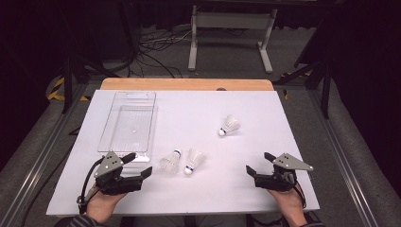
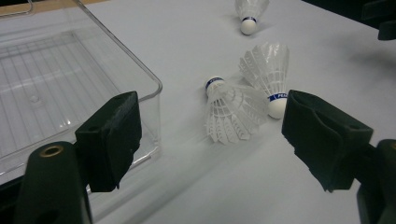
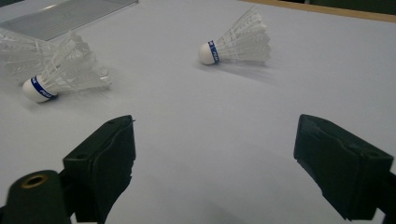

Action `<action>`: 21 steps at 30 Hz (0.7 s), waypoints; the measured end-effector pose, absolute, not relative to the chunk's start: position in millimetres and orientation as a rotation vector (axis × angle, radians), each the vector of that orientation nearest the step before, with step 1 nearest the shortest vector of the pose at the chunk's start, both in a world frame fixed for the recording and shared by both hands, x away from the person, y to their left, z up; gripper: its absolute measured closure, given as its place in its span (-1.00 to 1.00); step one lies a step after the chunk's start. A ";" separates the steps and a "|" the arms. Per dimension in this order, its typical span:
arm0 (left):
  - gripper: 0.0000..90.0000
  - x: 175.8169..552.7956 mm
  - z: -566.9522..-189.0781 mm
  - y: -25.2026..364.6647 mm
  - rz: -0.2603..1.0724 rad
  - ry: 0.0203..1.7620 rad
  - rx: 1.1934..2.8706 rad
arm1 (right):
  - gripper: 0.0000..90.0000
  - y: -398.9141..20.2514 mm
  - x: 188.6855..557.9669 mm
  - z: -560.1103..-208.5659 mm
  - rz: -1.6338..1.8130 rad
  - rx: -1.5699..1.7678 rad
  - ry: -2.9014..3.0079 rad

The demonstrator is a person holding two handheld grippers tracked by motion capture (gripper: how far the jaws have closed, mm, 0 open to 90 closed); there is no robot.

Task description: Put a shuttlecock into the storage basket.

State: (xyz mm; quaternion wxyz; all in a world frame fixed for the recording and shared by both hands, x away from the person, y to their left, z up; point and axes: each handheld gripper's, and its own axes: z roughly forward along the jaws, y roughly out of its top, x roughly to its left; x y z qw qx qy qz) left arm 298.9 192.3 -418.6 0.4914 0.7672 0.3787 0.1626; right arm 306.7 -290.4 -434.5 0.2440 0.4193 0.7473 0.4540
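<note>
High view looks forward and down from above the person's side onto the whole worktop (image 1: 189,189); left gripper view sits low and close, facing the clear tray (image 2: 154,84) and paired shuttlecocks (image 2: 233,112); right gripper view, equally low, shares that pair (image 3: 51,74) and the far shuttlecock (image 3: 238,44).

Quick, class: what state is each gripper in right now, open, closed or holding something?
Left gripper: open, holding nothing, jaws apart near the shuttlecocks.
Right gripper: open, holding nothing.
</note>
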 end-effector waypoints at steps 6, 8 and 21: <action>-0.53 302.3 -415.2 186.5 0.376 0.910 1.866 | -0.70 -289.8 306.3 -434.3 1.240 1.144 2.040; -0.53 303.4 -414.6 185.6 0.375 0.910 1.858 | -0.70 -289.8 305.7 -433.9 1.238 1.139 2.040; -0.52 313.2 -405.7 163.1 0.326 0.862 1.854 | -0.70 -289.9 306.0 -434.0 1.238 1.139 2.041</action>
